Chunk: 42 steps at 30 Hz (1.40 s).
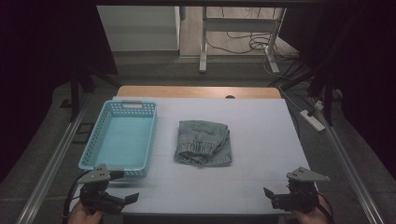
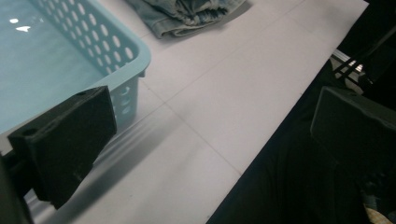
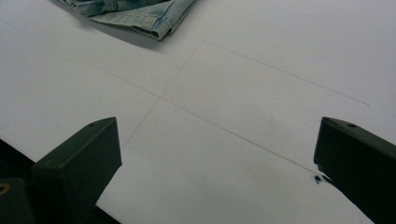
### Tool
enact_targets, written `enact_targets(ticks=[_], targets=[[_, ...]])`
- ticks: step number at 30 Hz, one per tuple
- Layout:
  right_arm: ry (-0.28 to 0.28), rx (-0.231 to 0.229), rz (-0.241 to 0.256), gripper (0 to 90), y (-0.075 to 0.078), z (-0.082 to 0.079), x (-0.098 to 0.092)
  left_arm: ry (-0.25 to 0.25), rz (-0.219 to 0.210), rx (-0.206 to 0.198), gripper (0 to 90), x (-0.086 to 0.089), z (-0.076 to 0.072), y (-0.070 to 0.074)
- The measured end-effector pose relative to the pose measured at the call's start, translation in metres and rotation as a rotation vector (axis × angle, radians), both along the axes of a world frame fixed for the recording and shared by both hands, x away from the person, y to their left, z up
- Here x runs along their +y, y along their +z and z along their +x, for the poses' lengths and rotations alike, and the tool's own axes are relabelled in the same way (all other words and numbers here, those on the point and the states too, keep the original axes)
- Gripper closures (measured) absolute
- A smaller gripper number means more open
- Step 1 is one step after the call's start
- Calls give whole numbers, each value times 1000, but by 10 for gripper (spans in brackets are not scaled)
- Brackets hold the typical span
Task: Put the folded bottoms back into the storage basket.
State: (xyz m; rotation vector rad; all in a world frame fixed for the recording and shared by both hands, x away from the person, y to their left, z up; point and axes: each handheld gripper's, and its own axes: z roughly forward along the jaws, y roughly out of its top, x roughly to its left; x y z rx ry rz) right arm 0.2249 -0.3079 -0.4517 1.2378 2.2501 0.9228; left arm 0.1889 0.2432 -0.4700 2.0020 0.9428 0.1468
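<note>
While both hands sit at the near edge of the tabletop (image 1: 261, 140), the count is: 1 folded denim garment (image 1: 204, 142), 1 light-blue basket (image 1: 120, 139), 2 hand-held grippers. No brand, label or readable writing on any of them; the tabletop carries just thin grid lines and a small dark speck near the right jaw in the right gripper view.

Garment: faded blue-grey denim, folded into a rough square, lying flat at the tabletop centre, just right of the basket but not touching it. Gathered cuffs or hems bunch along its near edge, a pocket-like panel shows on the top layer. In the left gripper view its folded edge (image 2: 187, 16) sits past the basket corner; in the right gripper view a stitched hem corner (image 3: 140, 14) shows at the top.

Basket: plastic, perforated walls, nothing in it, rectangular, long axis running away from the person, a handle slot at the far end.

Left hand-held gripper (image 1: 126, 198): near-left corner, just in front of the basket's near wall (image 2: 123, 60), jaws wide apart, holding nothing.

Right hand-held gripper (image 1: 271, 196): near-right corner, well apart from the garment, jaws wide apart over bare tabletop, holding nothing.
</note>
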Motion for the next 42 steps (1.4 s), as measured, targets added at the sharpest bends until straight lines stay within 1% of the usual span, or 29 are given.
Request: enact_targets(ticks=[2,5,9,13,16,17,21,22,25,27,30,35,40,42], targets=[[0,0,0,10,0,0,0,-28,-14,-4,0,-1,2,-1],[0,0,0,10,0,0,0,-41,-6,-7,0,-6,3,-1],[0,-1,-1,10,0,0,0,-57,-12,-4,0,-10,5,0],[0,0,-1,10,0,0,0,-98,-25,8,0,-16,8,0],[1,-2,-2,10,0,0,0,-123,-30,8,0,-21,11,0],[0,-1,-2,10,0,0,0,-130,-29,4,0,-23,12,0],[0,-2,-4,10,0,0,0,-157,-32,-55,0,-30,14,0],[0,-2,-4,10,0,0,0,-162,-33,-63,0,-32,15,1],[-1,-3,-5,10,0,0,1,-163,-30,-68,0,-37,18,1],[0,-3,-8,10,0,0,1,-169,-38,-57,0,-39,21,1],[1,-3,-10,10,0,0,1,-177,-49,-53,0,-43,25,0],[2,-2,-14,10,0,0,1,-192,-28,-45,0,-54,33,-2],[2,-2,-14,10,0,0,1,-187,-39,-34,0,-64,43,-2],[3,-3,-13,10,0,0,1,-181,-35,-30,0,-68,47,-2]])
